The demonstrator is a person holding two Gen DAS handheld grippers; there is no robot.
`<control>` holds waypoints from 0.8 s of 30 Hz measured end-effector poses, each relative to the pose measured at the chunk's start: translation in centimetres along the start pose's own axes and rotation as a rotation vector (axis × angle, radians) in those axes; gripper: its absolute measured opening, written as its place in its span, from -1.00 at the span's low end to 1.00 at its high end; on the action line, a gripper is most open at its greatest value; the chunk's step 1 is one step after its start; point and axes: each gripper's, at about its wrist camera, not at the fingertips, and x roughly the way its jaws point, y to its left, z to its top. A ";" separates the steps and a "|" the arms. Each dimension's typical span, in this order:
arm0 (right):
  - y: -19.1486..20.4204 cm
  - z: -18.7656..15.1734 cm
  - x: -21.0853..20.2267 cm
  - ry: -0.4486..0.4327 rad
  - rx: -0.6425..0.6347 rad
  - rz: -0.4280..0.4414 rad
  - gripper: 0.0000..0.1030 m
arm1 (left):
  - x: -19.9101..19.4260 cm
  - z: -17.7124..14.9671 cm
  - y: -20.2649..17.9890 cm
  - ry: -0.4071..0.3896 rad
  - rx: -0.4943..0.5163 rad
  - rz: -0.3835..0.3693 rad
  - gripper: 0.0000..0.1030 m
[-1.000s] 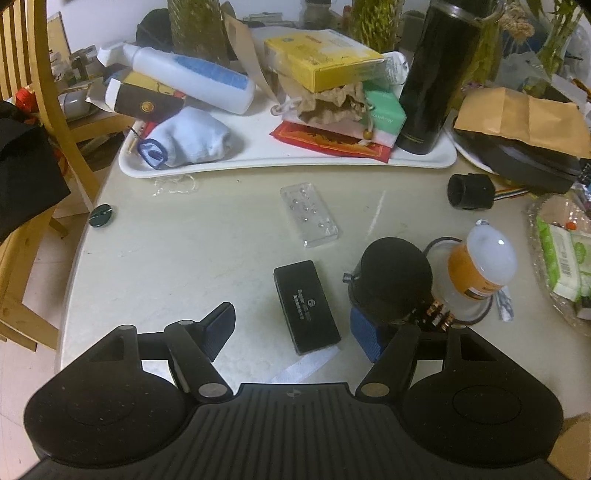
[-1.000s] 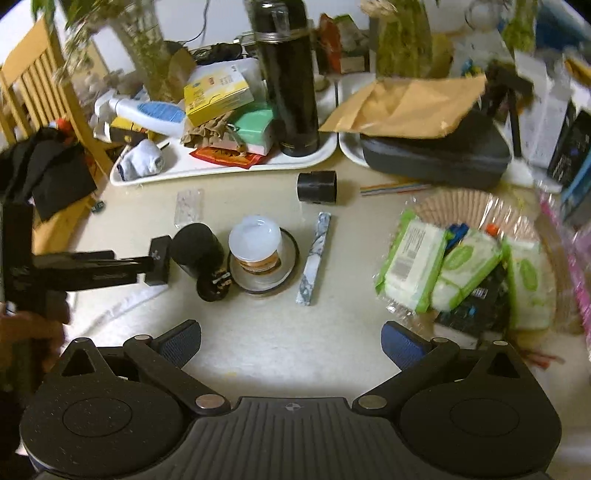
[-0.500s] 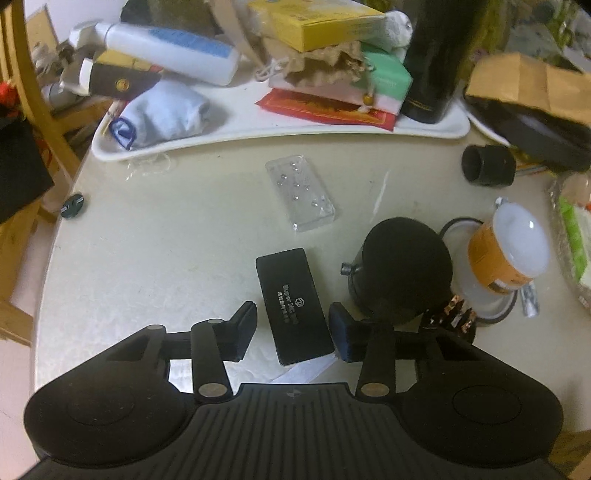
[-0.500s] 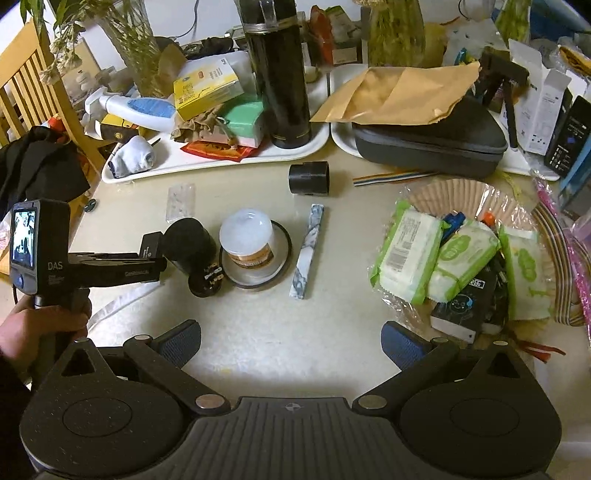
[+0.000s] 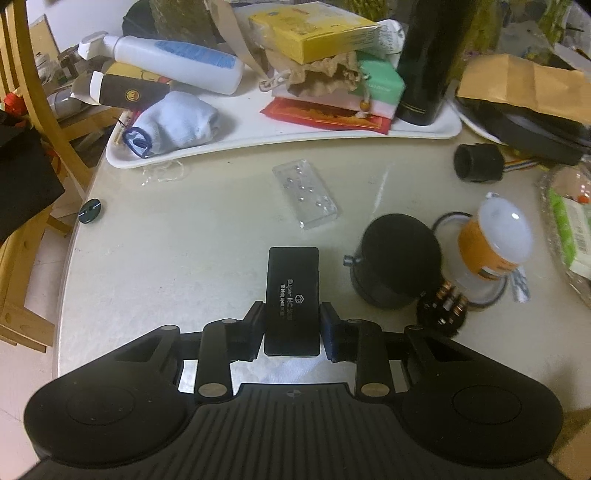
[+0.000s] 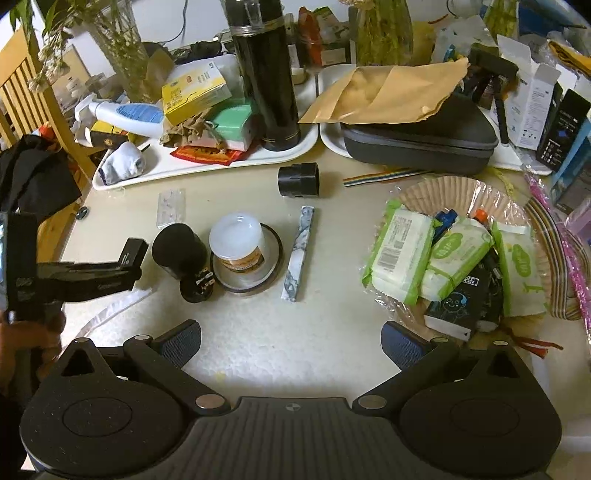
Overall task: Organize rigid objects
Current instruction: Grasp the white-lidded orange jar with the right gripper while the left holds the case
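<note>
The black rectangular box (image 5: 292, 300) printed "Super NC" sat clamped between the left gripper (image 5: 291, 325) fingers, both pads pressed on its long sides, near end toward the camera. Whether it was lifted off the table (image 5: 184, 236) or resting on it, can't tell. From the right wrist view the same box (image 6: 132, 252) stuck out of the left gripper (image 6: 127, 267) tip, just left of the black cylinder (image 6: 179, 249).

Just right of the box: black cylinder (image 5: 399, 266) with a small plug-like part (image 5: 441, 308) (copper prongs) touching its near side. Beside that, an orange-labelled jar with white lid (image 5: 493, 240) stood on a round dark-rimmed dish (image 6: 246, 264). Beyond the box lay a clear plastic case (image 5: 306, 192), flat on the table. Small black tube (image 5: 478, 162) farther right, near the white tray (image 5: 280, 134).

The tray held a white bottle (image 5: 173, 62), rolled sock (image 5: 177, 123), yellow box (image 5: 314, 31), and a tall black flask (image 6: 264, 74).

Right gripper (image 6: 291, 341) hovered wide open, holding nothing, over bare table. Marbled stick (image 6: 299, 253) lay ahead of it; a basket (image 6: 539, 229) of wipe packs (image 6: 400, 254) off right.
</note>
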 end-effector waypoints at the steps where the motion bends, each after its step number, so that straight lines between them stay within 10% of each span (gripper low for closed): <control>1: -0.1 0.0 0.0 -0.002 0.004 -0.002 1.00 | -0.3 -0.1 -0.1 0.003 0.004 -0.006 -0.40; 24: 3.0 -0.2 -0.4 -0.047 -0.057 0.048 1.00 | -11.3 -3.6 -0.2 -0.083 -0.026 -0.061 -0.40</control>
